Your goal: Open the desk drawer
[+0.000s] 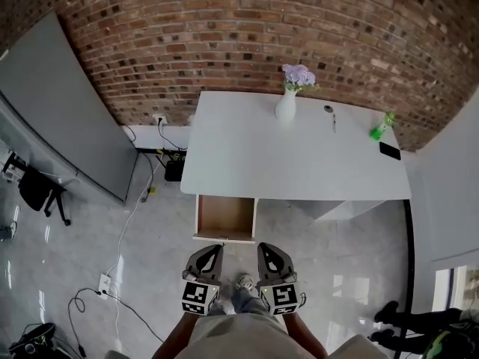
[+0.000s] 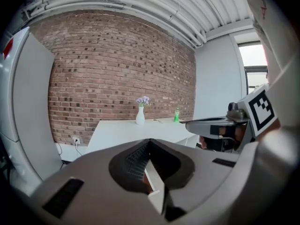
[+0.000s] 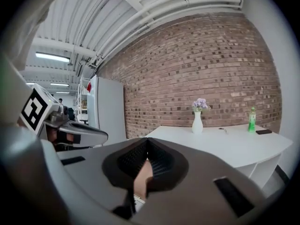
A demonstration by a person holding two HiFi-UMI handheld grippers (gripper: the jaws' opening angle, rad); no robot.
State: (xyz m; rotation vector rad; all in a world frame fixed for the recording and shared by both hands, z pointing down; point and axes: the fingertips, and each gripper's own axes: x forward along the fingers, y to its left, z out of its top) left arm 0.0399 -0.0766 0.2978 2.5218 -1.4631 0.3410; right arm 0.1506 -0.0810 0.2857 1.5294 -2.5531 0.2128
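Looks done: brown-lined wooden drawer (image 1: 224, 217) pulled out at the front left of the white rectangular table (image 1: 314, 170), nothing visible inside. Well clear of it, near the body: left gripper (image 1: 218, 249) and right gripper (image 1: 264, 247), jaws together, holding nothing. On the tabletop: white vase of lilac flowers (image 1: 287, 105), green bottle (image 1: 382, 127), black phone (image 1: 389, 150). Behind, red brick wall (image 1: 262, 28); below, glossy grey floor (image 1: 150, 260).

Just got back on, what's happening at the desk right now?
A person stands facing the white desk with a gripper in each hand. The drawer at its left side in the head view is already pulled out, its brown inside showing. The left gripper and right gripper are both shut, holding nothing, held close to the body and apart from the drawer.
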